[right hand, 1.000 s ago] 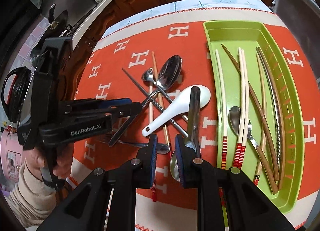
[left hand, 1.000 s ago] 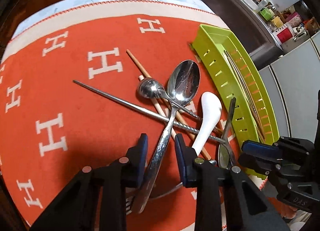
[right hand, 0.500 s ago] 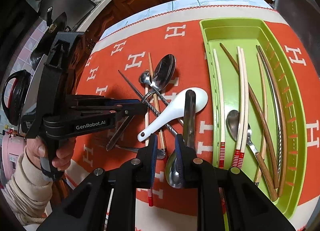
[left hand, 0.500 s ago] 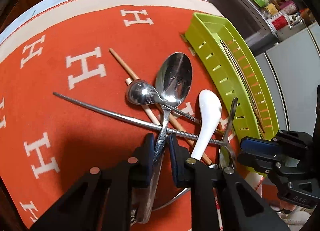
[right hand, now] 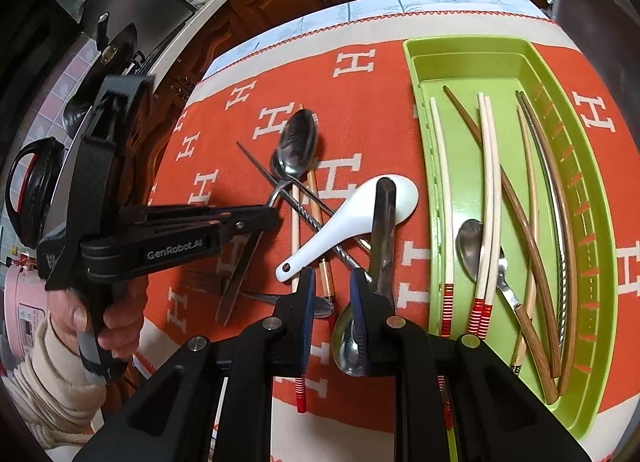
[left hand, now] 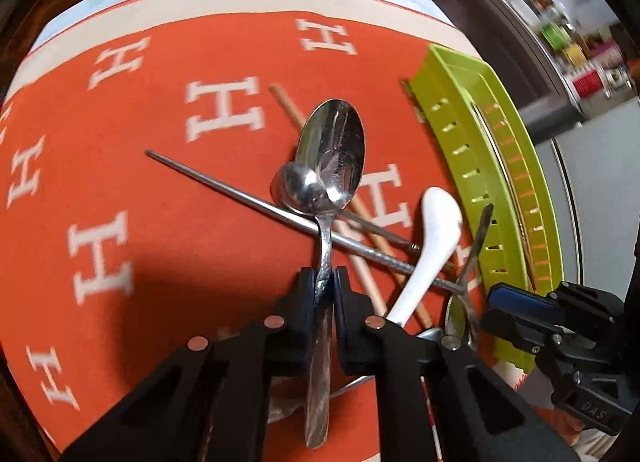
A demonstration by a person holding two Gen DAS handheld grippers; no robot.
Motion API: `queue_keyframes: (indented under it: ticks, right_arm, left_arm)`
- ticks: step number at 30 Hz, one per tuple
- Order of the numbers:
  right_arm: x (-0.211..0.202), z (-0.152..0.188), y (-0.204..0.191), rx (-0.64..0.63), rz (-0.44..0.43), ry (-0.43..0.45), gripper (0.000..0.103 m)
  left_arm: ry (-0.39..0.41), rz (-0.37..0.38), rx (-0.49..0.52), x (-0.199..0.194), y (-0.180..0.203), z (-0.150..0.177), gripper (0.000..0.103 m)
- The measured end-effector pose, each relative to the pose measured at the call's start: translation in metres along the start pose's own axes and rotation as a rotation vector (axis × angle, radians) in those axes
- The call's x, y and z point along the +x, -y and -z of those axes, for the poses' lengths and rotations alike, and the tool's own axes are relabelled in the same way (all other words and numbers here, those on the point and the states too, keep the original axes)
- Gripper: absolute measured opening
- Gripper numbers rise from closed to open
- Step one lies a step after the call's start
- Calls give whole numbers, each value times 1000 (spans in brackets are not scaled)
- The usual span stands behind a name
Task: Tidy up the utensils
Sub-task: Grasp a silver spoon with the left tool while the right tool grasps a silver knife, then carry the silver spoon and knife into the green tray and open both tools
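I am taking the large polished steel spoon (left hand: 325, 198) by its handle, since its bowl is lying tangled over a smaller steel spoon (left hand: 298, 187) and a thin metal chopstick (left hand: 224, 187) just ahead of my left gripper (left hand: 325, 282). Its jaws have just been closing and are now pinching that handle. To its right the slotted lime-green plastic tray (left hand: 460, 142) is waiting. My right gripper (right hand: 328, 294) is hovering slightly parted, gripping nothing, beside a dark-handled steel spoon (right hand: 382, 238).

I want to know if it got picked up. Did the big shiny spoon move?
Yes. The big spoon slid over the small spoon, gripped by the left gripper, whose jaws just closed.
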State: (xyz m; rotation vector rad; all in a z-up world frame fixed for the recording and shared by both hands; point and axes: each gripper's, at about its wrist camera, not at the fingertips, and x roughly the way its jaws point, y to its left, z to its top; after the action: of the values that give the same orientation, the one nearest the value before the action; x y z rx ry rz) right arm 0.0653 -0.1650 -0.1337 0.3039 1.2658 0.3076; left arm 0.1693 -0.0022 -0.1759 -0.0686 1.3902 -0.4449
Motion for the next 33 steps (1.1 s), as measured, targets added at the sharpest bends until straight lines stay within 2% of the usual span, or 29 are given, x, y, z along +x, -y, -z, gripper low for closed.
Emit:
queue_keyframes:
  ticks: [7,14,20,23,29,33]
  right_arm:
    - [4,-8,-17,-56,-12,-2,18]
    - [22,-33,-52,-205,3,-14,18]
    - [53,-56,-74,-325,66,-58,18]
    - [68,-57,-79,-365,58,-116,18]
    - [98,-65,-89,-433,91,-170,18]
    - [111,-63,-110,-562,161,-146,18]
  left_arm:
    - [69,-70,-148,-23,-33,28,6]
    - [104,-82,-252,-38,-70,48,6]
    - [125,-71,-289,-44,-87,53,6]
    - [131,-63,-299,-46,-92,58,6]
    - [126,-44,-327,-46,-103,64,6]
    - [114,-38,-331,-40,-105,64,5]
